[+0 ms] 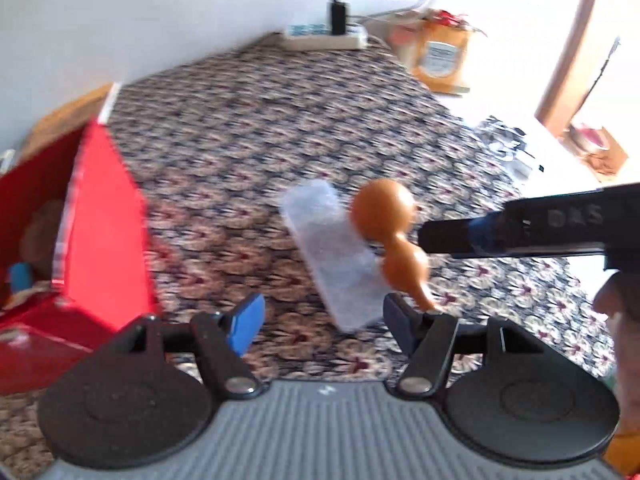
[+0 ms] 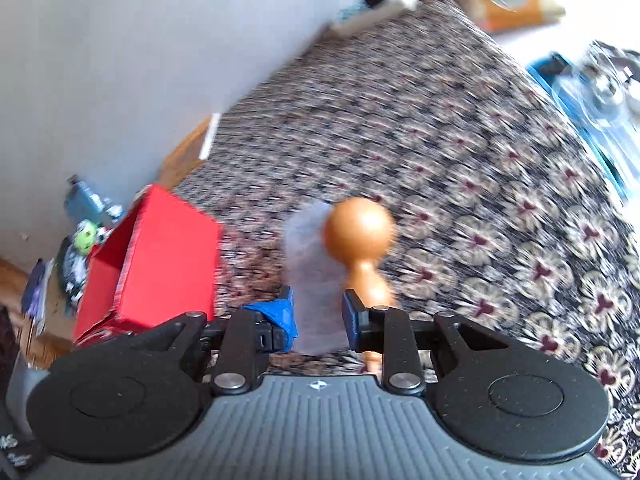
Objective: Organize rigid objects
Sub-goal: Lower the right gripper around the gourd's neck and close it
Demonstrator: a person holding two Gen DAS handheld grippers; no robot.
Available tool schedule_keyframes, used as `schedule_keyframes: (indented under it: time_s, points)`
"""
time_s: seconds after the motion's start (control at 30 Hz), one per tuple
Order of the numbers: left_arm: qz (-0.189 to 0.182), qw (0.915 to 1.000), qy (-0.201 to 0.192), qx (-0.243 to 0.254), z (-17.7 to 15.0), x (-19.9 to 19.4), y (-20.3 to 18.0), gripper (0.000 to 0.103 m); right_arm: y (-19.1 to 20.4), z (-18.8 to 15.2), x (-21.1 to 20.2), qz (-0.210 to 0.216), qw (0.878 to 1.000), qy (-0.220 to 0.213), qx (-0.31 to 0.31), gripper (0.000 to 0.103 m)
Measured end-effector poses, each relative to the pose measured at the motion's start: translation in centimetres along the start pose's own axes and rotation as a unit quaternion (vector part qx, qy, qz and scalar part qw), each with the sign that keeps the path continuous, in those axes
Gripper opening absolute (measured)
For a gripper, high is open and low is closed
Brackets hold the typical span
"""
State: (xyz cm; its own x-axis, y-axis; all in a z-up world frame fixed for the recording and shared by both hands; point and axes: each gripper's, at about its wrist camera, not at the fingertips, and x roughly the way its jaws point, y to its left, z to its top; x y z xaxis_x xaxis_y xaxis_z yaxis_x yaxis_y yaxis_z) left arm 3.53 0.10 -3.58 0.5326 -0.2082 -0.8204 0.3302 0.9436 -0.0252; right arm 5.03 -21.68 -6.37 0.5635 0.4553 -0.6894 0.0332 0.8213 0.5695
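An orange gourd-shaped figure [image 1: 390, 220] [image 2: 360, 228] lies on the patterned carpet [image 1: 248, 128], partly over a translucent plastic case [image 1: 332, 256] [image 2: 308, 264]. An open red box [image 1: 104, 232] [image 2: 168, 256] stands to the left, with brown and blue items inside. My left gripper [image 1: 322, 322] is open just short of the case, nothing between its blue pads. My right gripper [image 2: 316, 316] [image 1: 426, 236] hovers over the case and gourd with a narrow gap between its jaws. The gourd's neck passes behind its right finger [image 2: 354, 316], outside the gap. Both views are motion-blurred.
A power strip [image 1: 324, 36] with a black charger sits against the far wall beside an orange package [image 1: 440, 60]. A wooden furniture leg [image 1: 568, 60] and scattered small items lie right. A blue tray [image 2: 560, 80] with shiny parts borders the carpet. A person's hand [image 1: 612, 308] holds the right gripper.
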Motion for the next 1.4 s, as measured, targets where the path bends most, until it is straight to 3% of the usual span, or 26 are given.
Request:
schedule_keyframes:
  time_s: [0.3,0.43,1.0,1.4]
  points:
    - [-0.099,0.9949,-0.001,0.02,1.4,3.0,-1.9,0.067,-3.2,1.2,1.7,0.003,0.999,0.01,0.043,0.012]
    - [-0.112,0.9936,0.001,0.016,2.2,4.2,-2.2,0.067,-4.4,1.9,2.2,0.018,0.998,0.014,0.056,0.013]
    - [-0.074,0.9961,0.041,0.026,4.3,7.9,-3.6,0.067,-4.3,3.5,4.6,0.049,0.997,0.041,0.034,0.013]
    - [-0.039,0.9971,0.044,0.048,4.7,8.5,-4.6,0.067,-4.0,3.6,7.5,0.061,0.995,0.067,0.031,0.016]
